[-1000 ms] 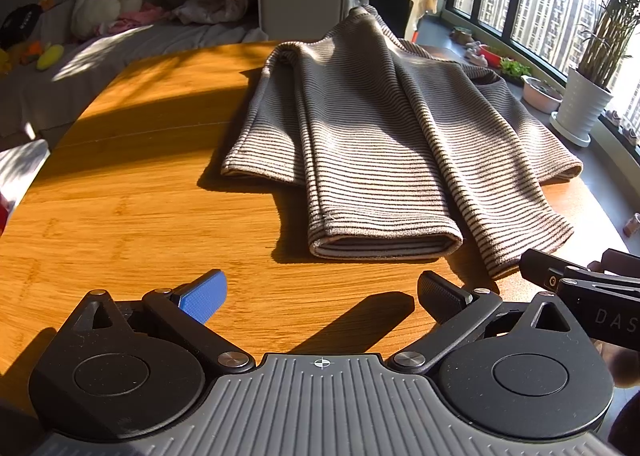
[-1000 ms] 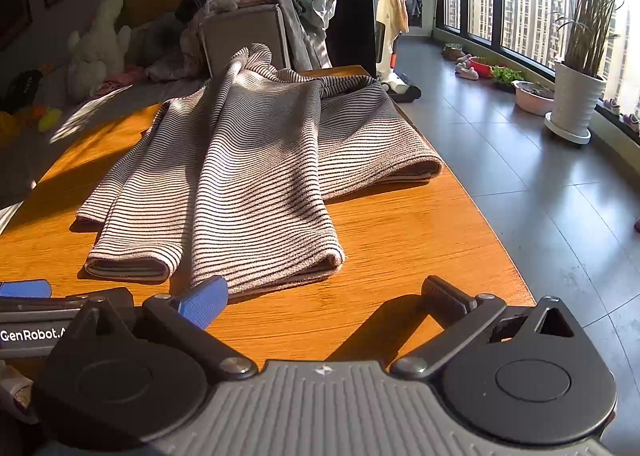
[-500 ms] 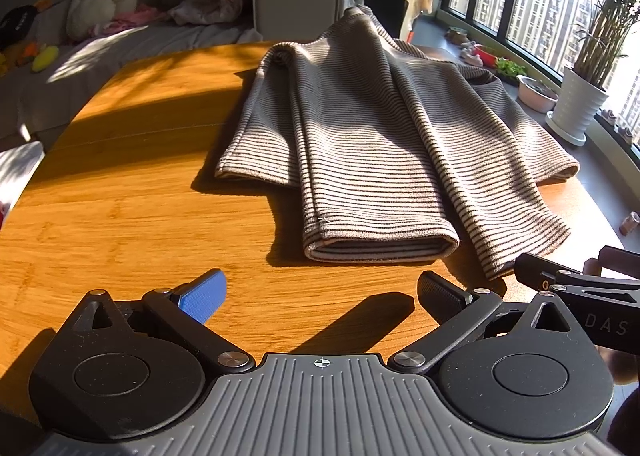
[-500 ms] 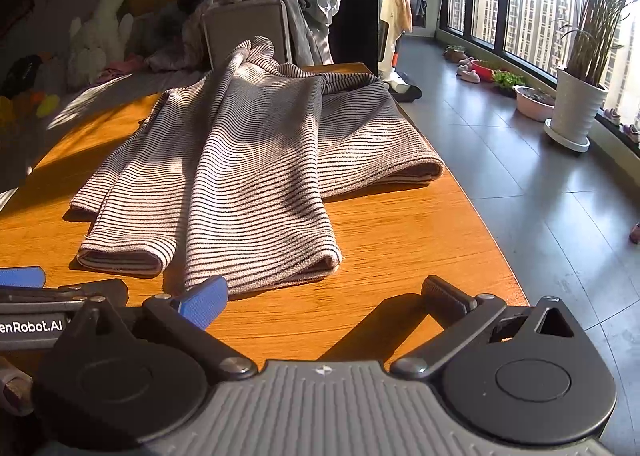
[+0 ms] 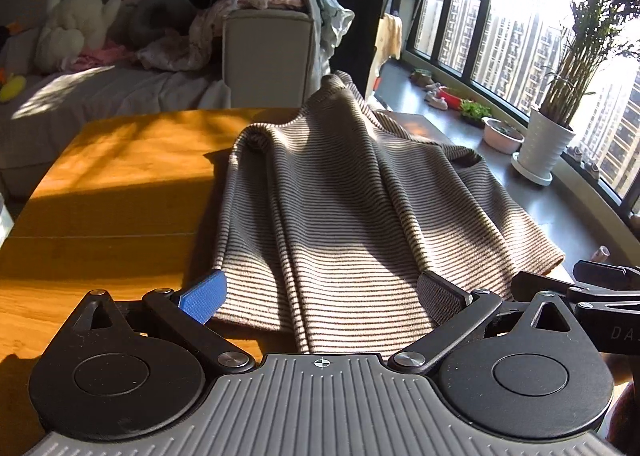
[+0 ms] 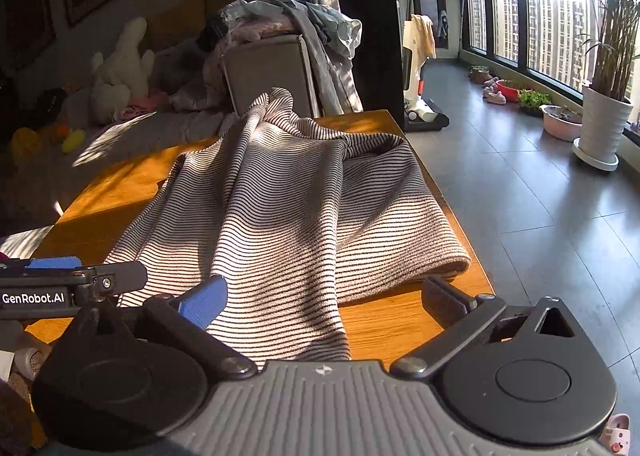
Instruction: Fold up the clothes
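Left wrist view: striped sweater [image 5: 360,224] lies on the wooden table [image 5: 112,216], sleeves already laid in over the body, so it's a long narrow stack w/ the hem end nearest the camera. That layout looks like prep for a bottom-to-top fold, which would explain why both tools sit at the hem. Left gripper [image 5: 320,292] is low and level, aimed along the sweater toward its collar; jaws spread wide, blue finger pad [image 5: 202,296] at the sweater's left hem corner, dark pad [image 5: 440,292] over the striped cloth nearer its middle. Nothing pinched yet; cloth sits between the fingers, apparently just under them. Whether pads touch fabric, can't tell. Right tool's black fingers poke in beside the sweater's right hem edge. Beyond the sweater's collar end: a grey hamper [image 5: 266,56] heaped w/ clothes, a sofa w/ a white plush toy [image 5: 80,20], potted plant [image 5: 556,112] off to the right by the window.

Right wrist view: right gripper [image 6: 324,296] also wide apart, holding nothing, same low forward pose. Its blue pad is over the sweater's [image 6: 288,216] near hem; dark pad hangs over bare table off the sweater's right edge. Left tool, marked GenRobot.AI, shows at the sweater's left hem corner. Judgement: both are set to close on the hem corners and lift together.
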`<state>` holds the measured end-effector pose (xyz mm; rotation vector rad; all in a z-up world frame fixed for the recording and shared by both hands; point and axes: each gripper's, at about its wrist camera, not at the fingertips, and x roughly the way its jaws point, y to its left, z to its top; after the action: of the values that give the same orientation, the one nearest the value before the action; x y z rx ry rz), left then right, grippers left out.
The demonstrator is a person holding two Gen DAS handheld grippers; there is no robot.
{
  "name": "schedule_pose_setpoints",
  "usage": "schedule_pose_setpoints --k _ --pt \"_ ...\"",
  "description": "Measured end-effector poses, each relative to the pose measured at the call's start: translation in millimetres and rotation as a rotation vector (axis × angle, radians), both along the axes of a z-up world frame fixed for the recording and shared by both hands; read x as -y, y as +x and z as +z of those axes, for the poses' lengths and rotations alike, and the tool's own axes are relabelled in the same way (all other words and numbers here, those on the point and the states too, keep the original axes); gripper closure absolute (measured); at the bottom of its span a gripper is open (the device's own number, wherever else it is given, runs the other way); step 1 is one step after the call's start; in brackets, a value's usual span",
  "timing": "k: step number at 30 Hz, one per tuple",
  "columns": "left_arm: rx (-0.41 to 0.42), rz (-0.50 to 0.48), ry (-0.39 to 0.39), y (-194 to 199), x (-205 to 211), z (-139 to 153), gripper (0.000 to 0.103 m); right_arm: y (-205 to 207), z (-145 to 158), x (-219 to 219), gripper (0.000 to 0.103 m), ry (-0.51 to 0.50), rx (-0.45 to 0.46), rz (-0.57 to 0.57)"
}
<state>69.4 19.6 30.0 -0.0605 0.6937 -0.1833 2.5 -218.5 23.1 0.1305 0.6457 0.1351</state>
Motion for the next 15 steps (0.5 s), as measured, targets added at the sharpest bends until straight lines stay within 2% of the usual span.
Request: schedule_pose_setpoints --k 3,7,9,12,14,15 --pt "0.008 -0.024 -0.005 32 -2 -3 0.000 31 8 2 0.000 0.072 0.025 0.026" --pt "-0.009 -0.063 -0.028 74 2 -13 0.000 81 11 -8 0.000 0.091 0.084 0.059" --pt "-0.041 -0.075 -0.032 89 4 -20 0.000 105 6 -11 0.000 0.139 0.069 0.077" --pt "-0.079 -0.103 -0.033 106 6 -32 0.000 136 -15 -15 0.000 0.195 -0.008 0.081" --pt "-0.052 -0.119 -0.015 109 7 -39 0.000 148 -32 -17 0.000 0.212 -0.047 0.077" --pt "-0.042 -0.129 0.000 109 8 -42 0.000 144 -35 -18 0.000 0.195 -0.024 0.083"
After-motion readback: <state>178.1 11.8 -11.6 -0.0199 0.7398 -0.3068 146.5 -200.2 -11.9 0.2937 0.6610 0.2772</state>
